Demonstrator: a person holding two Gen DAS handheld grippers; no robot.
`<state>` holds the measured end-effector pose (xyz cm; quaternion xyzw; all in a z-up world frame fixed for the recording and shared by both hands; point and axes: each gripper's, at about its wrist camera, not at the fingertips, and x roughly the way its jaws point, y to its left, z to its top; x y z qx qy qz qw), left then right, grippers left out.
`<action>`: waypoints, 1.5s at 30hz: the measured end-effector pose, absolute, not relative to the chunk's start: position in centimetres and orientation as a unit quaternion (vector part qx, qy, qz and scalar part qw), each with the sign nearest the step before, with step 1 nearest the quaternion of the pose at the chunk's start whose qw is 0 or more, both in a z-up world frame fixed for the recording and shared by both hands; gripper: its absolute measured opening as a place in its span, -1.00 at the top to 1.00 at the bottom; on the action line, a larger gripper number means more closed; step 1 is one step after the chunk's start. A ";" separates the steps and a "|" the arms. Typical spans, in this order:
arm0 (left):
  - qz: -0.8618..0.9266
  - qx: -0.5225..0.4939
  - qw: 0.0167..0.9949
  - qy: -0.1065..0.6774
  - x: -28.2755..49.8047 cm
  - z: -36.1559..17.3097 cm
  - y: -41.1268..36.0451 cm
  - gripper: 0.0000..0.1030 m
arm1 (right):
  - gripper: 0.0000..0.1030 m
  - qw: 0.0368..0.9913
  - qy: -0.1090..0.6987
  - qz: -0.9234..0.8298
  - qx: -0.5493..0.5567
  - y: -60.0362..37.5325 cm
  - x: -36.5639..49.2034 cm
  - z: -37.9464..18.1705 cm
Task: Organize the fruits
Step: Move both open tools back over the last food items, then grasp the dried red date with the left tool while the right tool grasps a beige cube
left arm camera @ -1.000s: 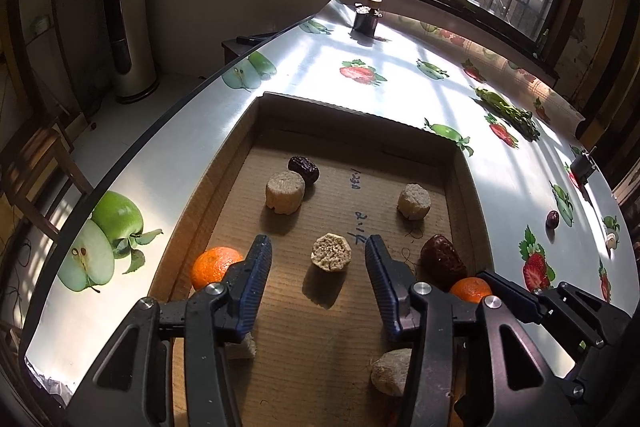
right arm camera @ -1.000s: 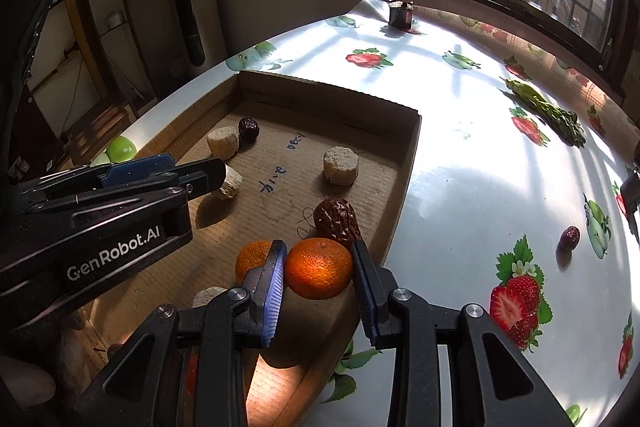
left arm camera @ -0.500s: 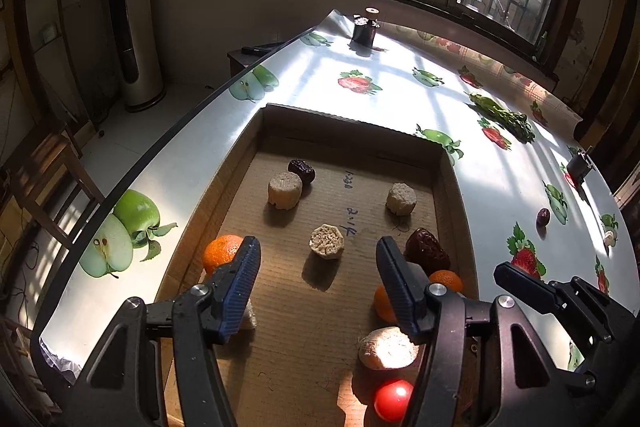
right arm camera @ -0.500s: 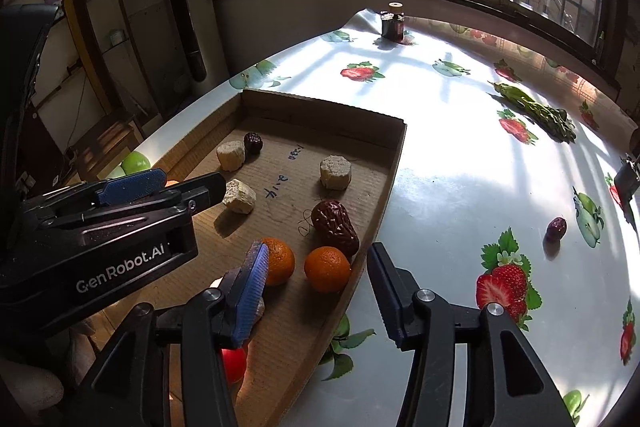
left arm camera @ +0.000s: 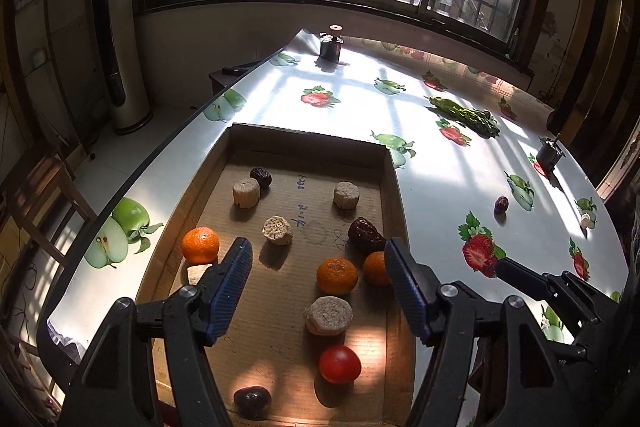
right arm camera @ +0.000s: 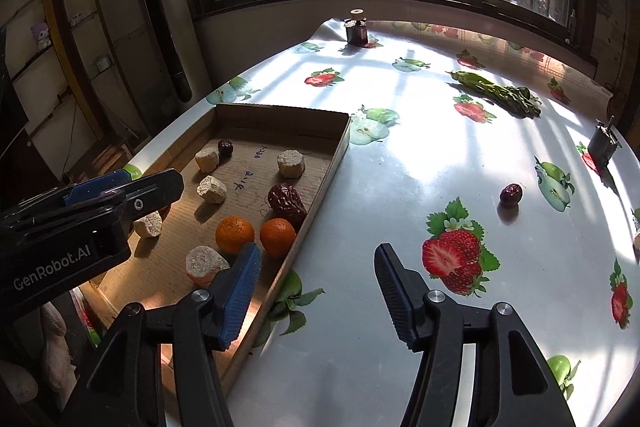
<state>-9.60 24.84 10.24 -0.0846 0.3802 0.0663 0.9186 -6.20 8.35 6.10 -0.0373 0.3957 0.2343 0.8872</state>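
Observation:
A shallow cardboard tray (left arm camera: 394, 183) (right arm camera: 320, 187) lies on the table. It holds three oranges, one at the left (left arm camera: 200, 245) and two side by side (left arm camera: 337, 275) (right arm camera: 277, 237), a large dark date (left arm camera: 365, 235) (right arm camera: 286, 202), a small dark date (left arm camera: 261, 177), a red tomato (left arm camera: 339, 363), a dark fruit (left arm camera: 252, 399) and several beige cakes (left arm camera: 329, 315). One dark date (left arm camera: 501, 204) (right arm camera: 511, 193) lies on the tablecloth outside. My left gripper (left arm camera: 318, 285) is open and empty above the tray. My right gripper (right arm camera: 316, 291) is open and empty over the tray's right edge.
The table (right arm camera: 400, 155) has a glossy fruit-print cloth. A bunch of green vegetables (left arm camera: 466, 113) (right arm camera: 496, 89) lies at the far right. A small dark jar (left arm camera: 330, 47) stands at the far end and a small black object (right arm camera: 604, 141) at the right edge.
My right gripper opened, let go of an orange in the tray beside the other one, and pulled back to the right. My left gripper drew back and up, still open.

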 end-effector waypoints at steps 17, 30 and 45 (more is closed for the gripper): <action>-0.047 -0.007 0.909 0.413 -7.4 9.8 11.9 -0.33 | -0.31 0.908 0.405 0.097 0.039 -10.6 -3.9 6.1; -0.088 -0.026 0.890 0.448 -3.0 8.3 8.0 -0.33 | -0.32 0.905 0.368 -0.054 0.205 -32.4 -0.8 8.8; -0.126 -0.001 0.882 0.455 5.7 4.1 3.5 -0.22 | -0.31 0.888 0.415 -0.082 0.181 -31.3 8.5 2.6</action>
